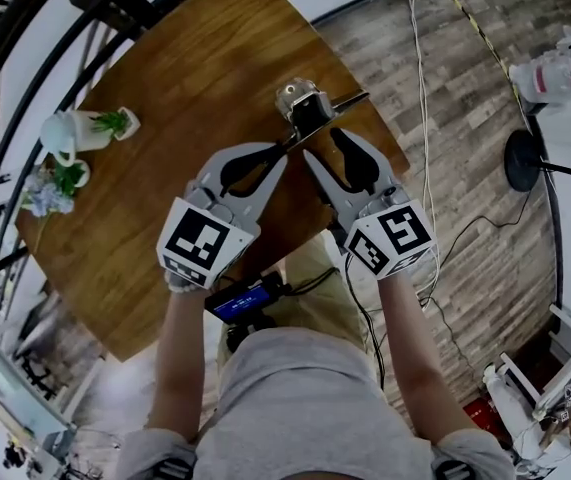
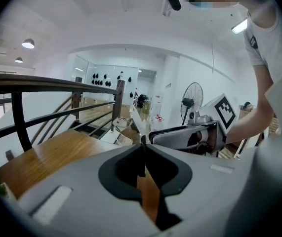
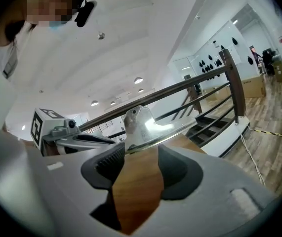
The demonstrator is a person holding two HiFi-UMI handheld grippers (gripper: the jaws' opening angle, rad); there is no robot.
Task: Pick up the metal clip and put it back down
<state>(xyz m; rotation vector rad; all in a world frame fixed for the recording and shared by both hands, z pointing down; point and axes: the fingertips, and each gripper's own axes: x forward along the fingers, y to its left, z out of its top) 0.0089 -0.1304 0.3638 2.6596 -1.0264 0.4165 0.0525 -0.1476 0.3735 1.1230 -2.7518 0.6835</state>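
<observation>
The shiny metal clip (image 1: 300, 103) stands near the far right edge of the round wooden table (image 1: 165, 98), and its thin dark lever runs down-left toward me. My left gripper (image 1: 283, 150) comes in from the left, its jaws drawn together on the lever's near end; in the left gripper view the left gripper (image 2: 142, 143) pinches only a thin sliver. The right gripper (image 1: 322, 140) sits just right of it with its jaws spread. In the right gripper view the clip (image 3: 141, 125) lies across the tips of the right gripper (image 3: 137, 149), and neither pad presses on it.
Two white pots with green plants (image 1: 90, 128) and pale flowers (image 1: 50, 193) stand on the table's left side. A dark stair railing (image 1: 25, 38) curves past the far left. On the plank floor to the right are a fan base (image 1: 525, 158) and cables (image 1: 420, 88).
</observation>
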